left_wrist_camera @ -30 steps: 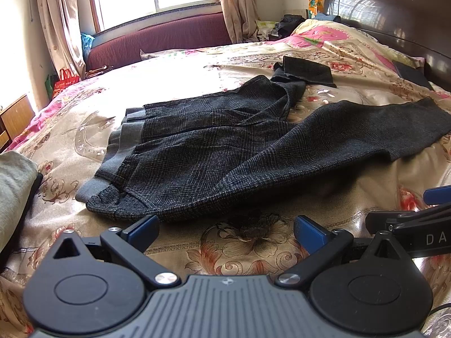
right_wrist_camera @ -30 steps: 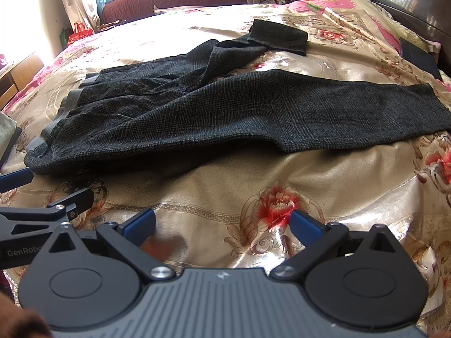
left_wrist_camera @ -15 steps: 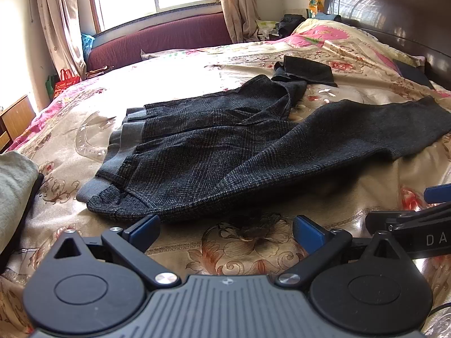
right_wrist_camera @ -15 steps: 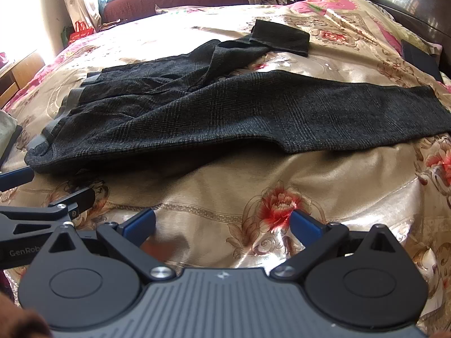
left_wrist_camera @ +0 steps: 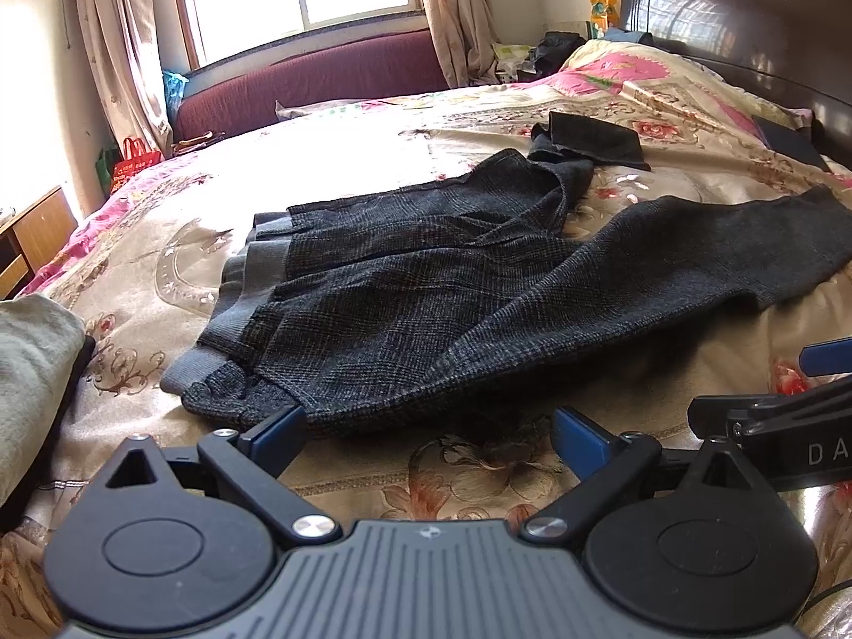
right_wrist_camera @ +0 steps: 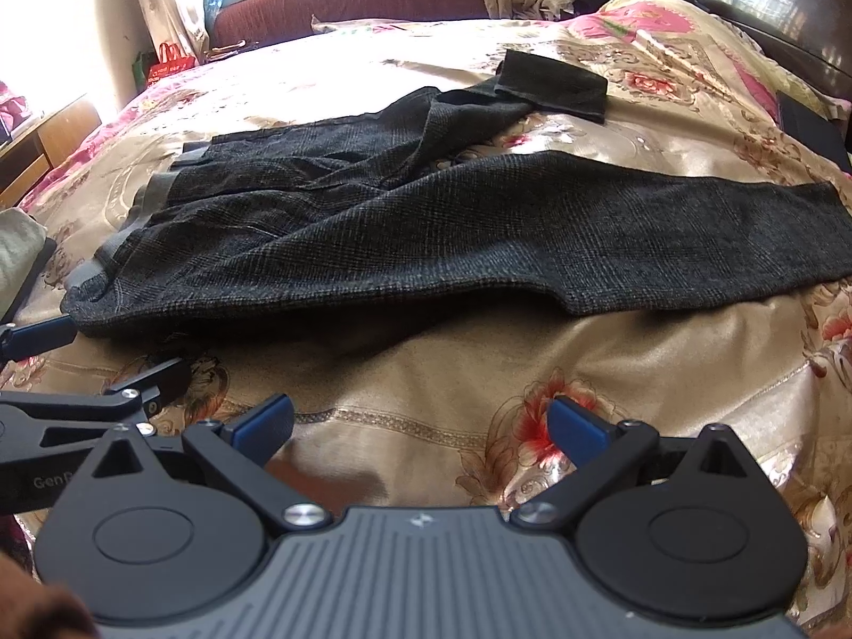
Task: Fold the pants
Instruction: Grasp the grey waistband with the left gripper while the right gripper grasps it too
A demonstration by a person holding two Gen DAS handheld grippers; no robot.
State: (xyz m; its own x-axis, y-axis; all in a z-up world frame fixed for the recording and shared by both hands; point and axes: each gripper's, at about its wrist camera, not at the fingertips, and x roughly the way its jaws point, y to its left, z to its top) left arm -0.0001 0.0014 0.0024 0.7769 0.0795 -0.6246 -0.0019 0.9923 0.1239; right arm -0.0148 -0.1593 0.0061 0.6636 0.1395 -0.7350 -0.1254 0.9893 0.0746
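Jaws: both pairs are spread wide with nothing between them; the left gripper [left_wrist_camera: 428, 428] is held low at the near edge of the pants [left_wrist_camera: 426, 287], the right gripper [right_wrist_camera: 420, 418] above bare bedspread [right_wrist_camera: 532, 351] short of the nearer leg.
Pants: dark checked cloth is laid across the bed, waistband [left_wrist_camera: 255, 266] to the left, legs running right.
Near leg: [right_wrist_camera: 639, 234] is spread fairly flat, its hem toward the headboard side.
Far leg: [right_wrist_camera: 452, 122] is bunched and twisted, its cuff [right_wrist_camera: 554, 85] turned back on itself.
Step in hand: a first grasp is judged to be prepared, probably along the near side edge.
Left grip: the waistband corner [left_wrist_camera: 213, 399] is best taken by the hem, one layer stack only, no bedspread pinched.
Right grip: the near leg edge is best taken well along from the left grip, so the cloth is lifted evenly.
Advice: the far leg should be straightened before any fold, or the crease is trapped.
Risk: slippery satin bedding may be dragged with the cloth.
Nearby: a pale folded garment [left_wrist_camera: 32, 362] lies at the left, well apart from the pants.
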